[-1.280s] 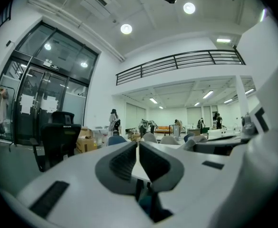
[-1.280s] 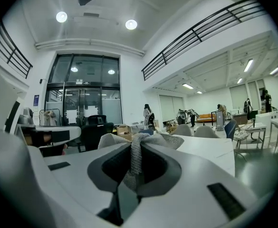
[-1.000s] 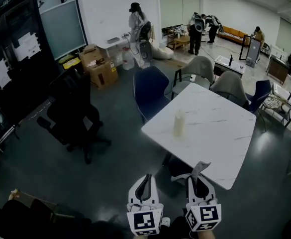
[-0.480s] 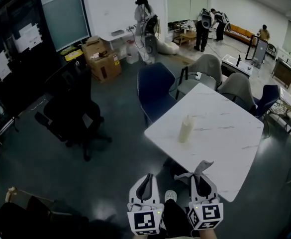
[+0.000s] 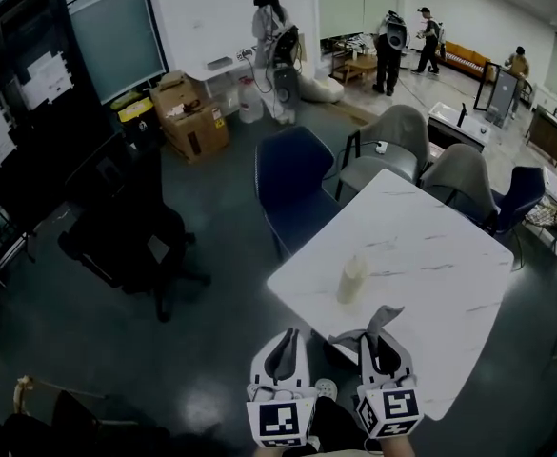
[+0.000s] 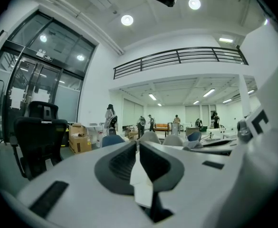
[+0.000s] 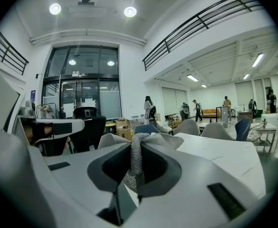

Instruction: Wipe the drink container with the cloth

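The drink container, a cream-coloured bottle (image 5: pixel 351 280), stands upright near the front left edge of the white marble table (image 5: pixel 430 274). My right gripper (image 5: pixel 378 339) is below it at the table's near edge. It is shut on a grey cloth (image 5: pixel 381 318), whose free end sticks up past the fingertips. In the right gripper view the knitted cloth (image 7: pixel 148 139) is pinched between the dark pads of that gripper (image 7: pixel 138 148). My left gripper (image 5: pixel 287 335) hovers over the floor to the left of the table. Its jaws (image 6: pixel 138 145) are shut with nothing between them.
A blue chair (image 5: pixel 292 184) stands at the table's far left corner, with two grey chairs (image 5: pixel 392 131) behind the table. A black office chair (image 5: pixel 126 231) is on the dark floor to the left. Cardboard boxes (image 5: pixel 192 127) and several people are far at the back.
The table and bottle have come closer to both grippers and a little lower in the view. The grippers keep their pose, and the cloth stays in the right one.
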A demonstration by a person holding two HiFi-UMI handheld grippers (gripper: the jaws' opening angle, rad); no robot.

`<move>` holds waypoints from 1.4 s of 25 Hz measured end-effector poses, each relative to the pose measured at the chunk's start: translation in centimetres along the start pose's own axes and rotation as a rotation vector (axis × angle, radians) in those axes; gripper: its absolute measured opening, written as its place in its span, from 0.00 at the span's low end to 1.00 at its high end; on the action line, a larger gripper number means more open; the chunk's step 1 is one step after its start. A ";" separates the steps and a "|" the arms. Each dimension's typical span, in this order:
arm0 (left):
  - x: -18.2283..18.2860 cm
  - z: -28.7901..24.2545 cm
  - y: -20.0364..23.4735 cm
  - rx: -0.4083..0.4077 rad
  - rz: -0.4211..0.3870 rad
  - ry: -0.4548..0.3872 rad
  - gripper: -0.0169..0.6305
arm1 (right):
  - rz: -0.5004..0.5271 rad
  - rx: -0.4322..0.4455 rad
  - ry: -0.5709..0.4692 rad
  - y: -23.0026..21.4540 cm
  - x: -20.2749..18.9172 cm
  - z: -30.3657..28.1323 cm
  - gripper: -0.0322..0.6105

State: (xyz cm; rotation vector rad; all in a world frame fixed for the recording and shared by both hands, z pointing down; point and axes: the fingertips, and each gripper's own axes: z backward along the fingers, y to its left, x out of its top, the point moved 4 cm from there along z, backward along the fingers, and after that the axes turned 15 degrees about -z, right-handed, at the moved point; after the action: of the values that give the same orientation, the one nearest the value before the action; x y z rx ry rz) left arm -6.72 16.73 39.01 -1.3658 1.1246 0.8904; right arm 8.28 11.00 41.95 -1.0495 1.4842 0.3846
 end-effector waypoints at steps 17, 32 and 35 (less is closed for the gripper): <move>0.7 -13.8 -0.9 -0.077 0.004 0.026 0.07 | 0.013 0.030 0.118 -6.2 1.5 -10.2 0.14; -0.8 -18.5 -4.5 -0.356 0.041 0.070 0.08 | 0.031 0.022 0.198 -7.2 0.5 -13.5 0.14; -0.9 -19.3 -5.6 -0.426 0.044 0.079 0.28 | 0.036 0.021 0.213 -7.2 0.3 -13.9 0.14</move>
State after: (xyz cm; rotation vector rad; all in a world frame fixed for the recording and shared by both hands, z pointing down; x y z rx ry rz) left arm -3.31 -2.54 43.62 -1.7387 1.0646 1.1629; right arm 5.40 -3.45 47.22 -1.0740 1.6948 0.2879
